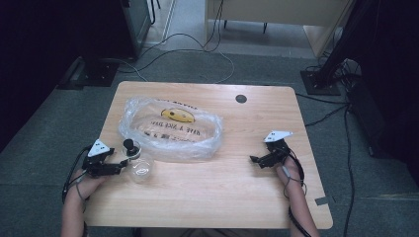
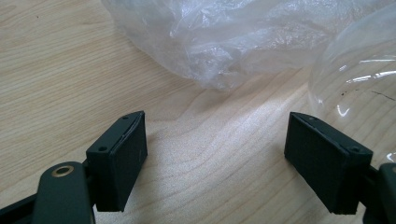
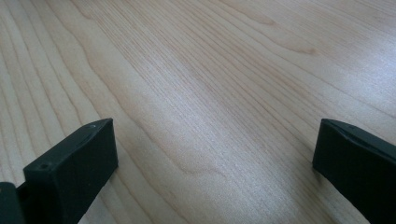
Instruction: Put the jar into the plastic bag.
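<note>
- A clear, rounded jar [image 1: 141,169] with a glossy, see-through wall is lying near the left front part of the counter [image 1: 237,192], just beside the tips of the left hand-held gripper [image 1: 122,165]; a dark knobbed lid or stopper [image 1: 129,146] is standing right behind it, though the high view is too small to tell whether the two are touching.
- In the left gripper view the jar's curved transparent wall [image 2: 359,79] is rising at the right edge, catching bright streaks of light, beside the right-hand jaw and not between the jaws.
- The left hand-held gripper [image 2: 215,158] is standing wide open over bare wood, its flat black pads [image 2: 123,158] showing a fine matte grain.
- A crinkled, thin clear plastic bag [image 1: 170,128] is lying flat behind the jar, printed with a yellow oval and dark lettering that the high view is showing; the left gripper view is giving its wrinkled, cloudy folds [image 2: 224,37] up close instead.
- The right hand-held gripper [image 1: 253,159] is resting well apart at the counter's right side, a grey three-cornered plate on top.
- The right gripper view is showing its jaws spread wide [image 3: 215,158], holding nothing, above pale wood with long, streaky grain lines.
- A small dark round disc [image 1: 241,98] is sitting in the counter near the far edge.
</note>
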Available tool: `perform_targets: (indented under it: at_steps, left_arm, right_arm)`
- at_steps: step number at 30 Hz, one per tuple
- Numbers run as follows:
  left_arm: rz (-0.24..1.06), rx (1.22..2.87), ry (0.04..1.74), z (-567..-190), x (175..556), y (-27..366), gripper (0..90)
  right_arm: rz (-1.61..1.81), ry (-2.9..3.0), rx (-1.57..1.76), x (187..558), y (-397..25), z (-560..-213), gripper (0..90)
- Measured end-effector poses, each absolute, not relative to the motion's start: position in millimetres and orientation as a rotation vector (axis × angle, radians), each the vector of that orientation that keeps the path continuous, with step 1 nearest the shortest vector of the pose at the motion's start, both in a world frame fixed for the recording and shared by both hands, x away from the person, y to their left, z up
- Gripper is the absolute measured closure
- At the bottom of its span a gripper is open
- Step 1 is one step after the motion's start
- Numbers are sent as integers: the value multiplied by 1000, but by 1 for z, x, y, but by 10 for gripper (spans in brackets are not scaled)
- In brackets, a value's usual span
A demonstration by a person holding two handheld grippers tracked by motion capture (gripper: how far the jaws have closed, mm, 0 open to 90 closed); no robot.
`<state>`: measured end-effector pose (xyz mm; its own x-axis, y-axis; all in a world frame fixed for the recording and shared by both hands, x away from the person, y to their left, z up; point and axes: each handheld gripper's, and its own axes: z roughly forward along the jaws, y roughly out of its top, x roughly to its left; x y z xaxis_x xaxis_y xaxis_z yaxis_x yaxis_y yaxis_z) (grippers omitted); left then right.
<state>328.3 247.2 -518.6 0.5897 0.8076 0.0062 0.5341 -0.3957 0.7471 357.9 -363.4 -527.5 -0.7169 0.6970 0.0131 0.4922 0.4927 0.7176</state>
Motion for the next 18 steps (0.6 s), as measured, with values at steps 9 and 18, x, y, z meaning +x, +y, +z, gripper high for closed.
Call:
perform_targets:
  at_steps: [9,18]
  left_arm:
    - [484,2097,1057,-519,329,247,213]
    - [479,2106,1066,-517,328,248,213]
  right_arm:
    - [1048,2461,1007,358,-363,-527,0]
    - [1048,2461,1007,358,-363,-527,0]
